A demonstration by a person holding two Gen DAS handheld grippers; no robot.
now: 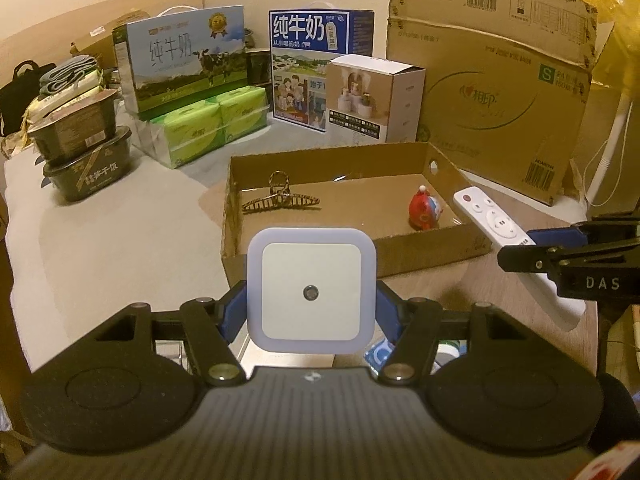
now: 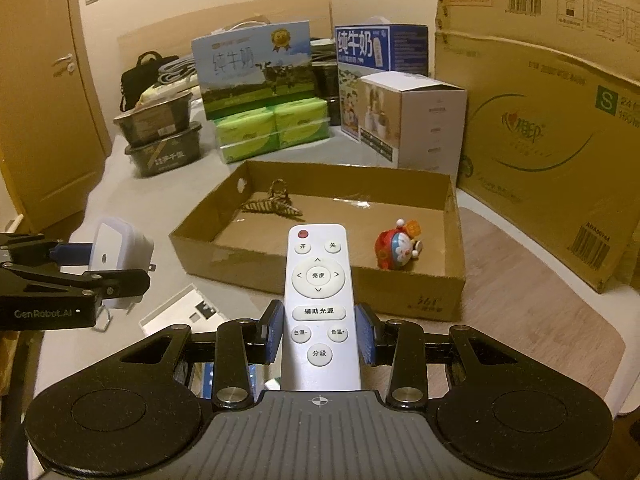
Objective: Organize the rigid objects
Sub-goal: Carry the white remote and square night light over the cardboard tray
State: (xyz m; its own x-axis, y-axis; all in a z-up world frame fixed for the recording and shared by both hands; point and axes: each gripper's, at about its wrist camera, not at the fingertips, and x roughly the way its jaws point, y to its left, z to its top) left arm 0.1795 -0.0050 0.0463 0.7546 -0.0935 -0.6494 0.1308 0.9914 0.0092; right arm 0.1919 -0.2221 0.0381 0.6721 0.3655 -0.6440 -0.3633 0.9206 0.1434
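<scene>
From the left wrist, the left hand-held gripper (image 1: 311, 306) clamps a square white night light (image 1: 311, 290) between its blue pads, face toward the camera, held above the table (image 1: 120, 240) just in front of the tray's near wall. The cardboard tray (image 1: 304, 258) holds a brown hair clip (image 1: 281, 198) at its left and a red toy figure (image 1: 425, 212) at its right, well apart. At the right edge, the right hand-held gripper (image 1: 532, 246) grips a white remote (image 1: 494, 220) that slants beside the tray's right wall.

From the right wrist, the right hand-held gripper (image 2: 319, 334) is closed on the remote (image 2: 319, 296), buttons up, its tip reaching over the tray's (image 2: 320, 280) near wall. Inside lie the hair clip (image 2: 274, 202) and the toy figure (image 2: 398, 246). At left, the left hand-held gripper (image 2: 100, 264) holds the night light (image 2: 118, 258) above a white box (image 2: 182, 314) on the table (image 2: 500, 308). Milk cartons (image 2: 256, 72) stand behind the tray.
</scene>
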